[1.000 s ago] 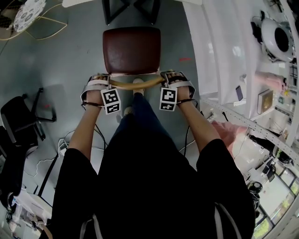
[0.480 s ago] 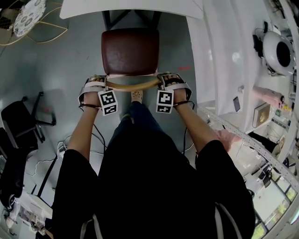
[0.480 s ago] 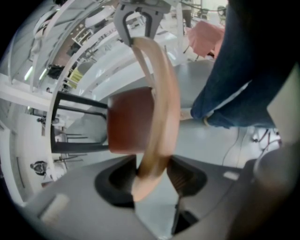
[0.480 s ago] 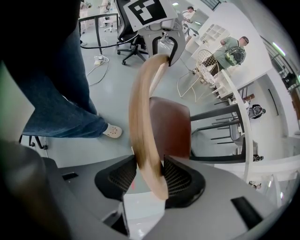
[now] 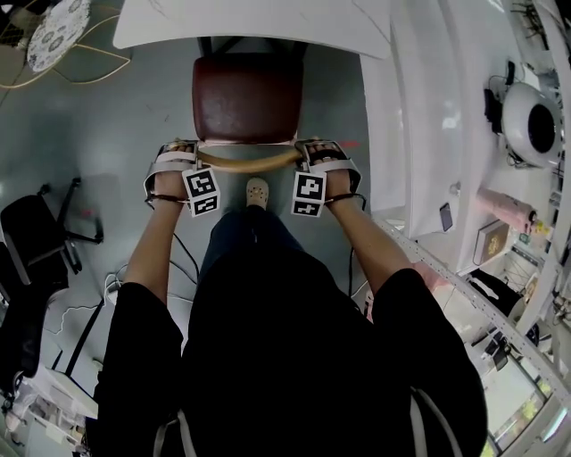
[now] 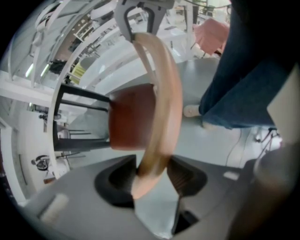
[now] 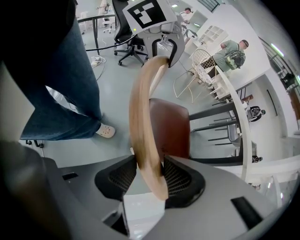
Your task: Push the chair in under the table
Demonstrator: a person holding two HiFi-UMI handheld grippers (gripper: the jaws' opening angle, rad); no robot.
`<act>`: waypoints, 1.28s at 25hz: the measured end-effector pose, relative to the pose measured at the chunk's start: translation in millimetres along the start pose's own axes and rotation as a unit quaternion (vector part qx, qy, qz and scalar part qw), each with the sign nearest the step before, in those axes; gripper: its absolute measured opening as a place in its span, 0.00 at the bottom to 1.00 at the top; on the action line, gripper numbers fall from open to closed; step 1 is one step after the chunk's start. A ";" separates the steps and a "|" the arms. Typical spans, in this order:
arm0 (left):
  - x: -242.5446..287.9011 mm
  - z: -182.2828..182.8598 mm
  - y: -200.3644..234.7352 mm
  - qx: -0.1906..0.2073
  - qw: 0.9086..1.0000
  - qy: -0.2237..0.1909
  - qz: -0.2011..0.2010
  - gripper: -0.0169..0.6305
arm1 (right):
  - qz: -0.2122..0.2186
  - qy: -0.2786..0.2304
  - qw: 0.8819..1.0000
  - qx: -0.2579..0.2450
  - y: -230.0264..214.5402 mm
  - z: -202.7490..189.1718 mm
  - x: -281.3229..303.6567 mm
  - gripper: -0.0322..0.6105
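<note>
The chair has a dark red seat and a curved wooden backrest. My left gripper is shut on the backrest's left end and my right gripper on its right end. In the left gripper view the backrest runs up from between the pads of the left gripper, with the seat beyond it. The right gripper view shows the backrest clamped in the right gripper. The seat's far edge lies under the rim of the white table.
A long white bench with gear on it runs along the right. A black office chair stands at the left and a white wire chair at the top left. Cables lie on the grey floor. The person's foot is just behind the chair.
Both grippers and the chair have slid forward toward the white table. More of the tabletop shows, and the seat's far edge has gone under its rim.
</note>
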State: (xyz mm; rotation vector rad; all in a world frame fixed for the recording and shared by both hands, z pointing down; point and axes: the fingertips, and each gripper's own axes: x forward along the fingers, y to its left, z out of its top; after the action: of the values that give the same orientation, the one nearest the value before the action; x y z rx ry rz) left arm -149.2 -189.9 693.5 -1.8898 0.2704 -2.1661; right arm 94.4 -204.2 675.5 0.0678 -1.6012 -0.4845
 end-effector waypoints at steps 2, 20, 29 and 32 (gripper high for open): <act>2.6 -1.1 6.9 0.001 1.000 0.003 -0.001 0.35 | 0.000 0.000 1.000 0.001 -5.8 -1.1 2.2 0.34; 23.5 -20.4 66.8 0.024 1.000 -0.008 0.006 0.35 | 0.006 0.027 0.999 0.025 -54.5 2.1 20.1 0.34; 32.0 -21.2 94.9 0.018 1.000 -0.021 0.007 0.35 | 0.011 0.056 0.998 0.039 -81.3 -6.1 30.6 0.34; 31.5 -19.8 95.9 0.020 0.999 -0.033 0.007 0.35 | 0.011 0.057 0.998 0.035 -82.9 -7.1 30.5 0.34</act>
State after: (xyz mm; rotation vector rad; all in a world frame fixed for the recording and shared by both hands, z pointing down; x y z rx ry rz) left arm -166.3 -291.3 691.4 -1.9274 0.2250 -2.0809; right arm 77.8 -291.2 675.6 0.1272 -1.5051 -0.4005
